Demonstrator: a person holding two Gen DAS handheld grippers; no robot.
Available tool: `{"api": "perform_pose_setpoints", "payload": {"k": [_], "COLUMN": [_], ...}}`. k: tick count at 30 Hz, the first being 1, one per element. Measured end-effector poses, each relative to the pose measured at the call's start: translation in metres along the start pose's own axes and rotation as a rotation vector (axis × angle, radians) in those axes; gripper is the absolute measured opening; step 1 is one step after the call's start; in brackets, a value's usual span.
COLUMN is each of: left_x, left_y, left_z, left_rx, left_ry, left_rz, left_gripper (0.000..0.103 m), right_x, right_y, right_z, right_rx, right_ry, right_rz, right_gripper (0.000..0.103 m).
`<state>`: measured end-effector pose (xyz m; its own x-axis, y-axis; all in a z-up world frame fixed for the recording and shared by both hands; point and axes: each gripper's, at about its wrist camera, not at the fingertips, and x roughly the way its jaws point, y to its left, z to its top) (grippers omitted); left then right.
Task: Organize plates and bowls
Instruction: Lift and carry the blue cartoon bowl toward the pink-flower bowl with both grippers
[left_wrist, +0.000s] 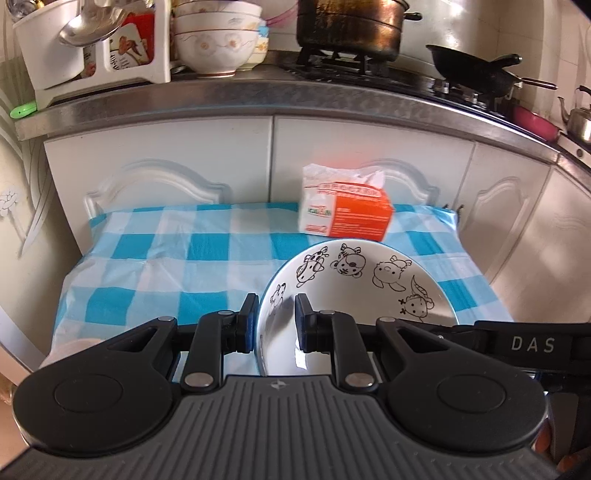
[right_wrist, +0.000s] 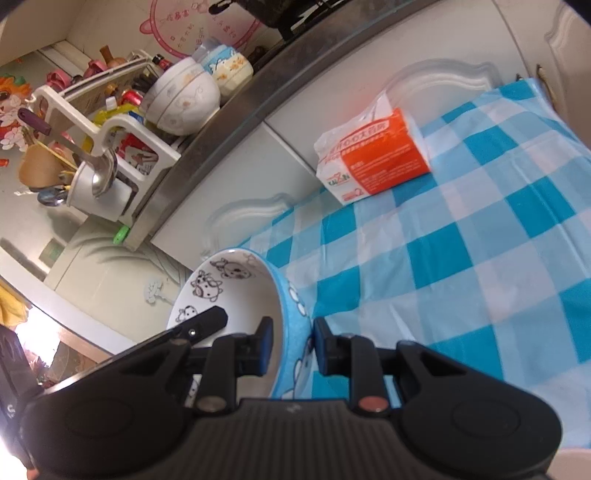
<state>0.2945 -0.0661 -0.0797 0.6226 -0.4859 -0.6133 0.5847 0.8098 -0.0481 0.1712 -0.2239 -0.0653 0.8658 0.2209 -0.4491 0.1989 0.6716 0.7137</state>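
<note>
A white bowl (left_wrist: 354, 288) with black cartoon animals inside and a blue outside hangs above the blue checked tablecloth (left_wrist: 166, 258), held from both sides. My left gripper (left_wrist: 275, 306) is shut on its left rim, one pad inside and one outside. In the right wrist view the same bowl (right_wrist: 229, 295) is tilted, and my right gripper (right_wrist: 293, 328) is shut on its right wall. The left gripper's finger (right_wrist: 203, 325) reaches in over the bowl there. A stack of floral bowls (left_wrist: 214, 40) stands on the steel counter behind.
An orange and white tissue pack (left_wrist: 347, 206) lies at the table's far edge against white cabinet doors. On the counter are a utensil rack (left_wrist: 74, 48), a large pot (left_wrist: 351, 26), a black wok (left_wrist: 476, 74) and a kettle (left_wrist: 580, 118).
</note>
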Motion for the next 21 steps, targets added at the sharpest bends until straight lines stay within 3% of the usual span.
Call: {"api": "perform_pose_setpoints", "payload": {"k": [13, 21], "left_x": [-0.043, -0.054], "left_y": [-0.065, -0.101], "left_z": [-0.025, -0.053], "left_rx": [0.020, 0.022], "left_ry": [-0.023, 0.010], "left_rz": [-0.096, -0.148], "left_gripper": [0.019, 0.019], "right_x": [-0.086, -0.135], "right_y": [-0.030, -0.054], "right_z": [-0.024, -0.044], "right_rx": [0.024, 0.047], "right_ry": [-0.060, -0.104], "right_rz": [-0.028, -0.064], "right_gripper": [0.023, 0.023]}}
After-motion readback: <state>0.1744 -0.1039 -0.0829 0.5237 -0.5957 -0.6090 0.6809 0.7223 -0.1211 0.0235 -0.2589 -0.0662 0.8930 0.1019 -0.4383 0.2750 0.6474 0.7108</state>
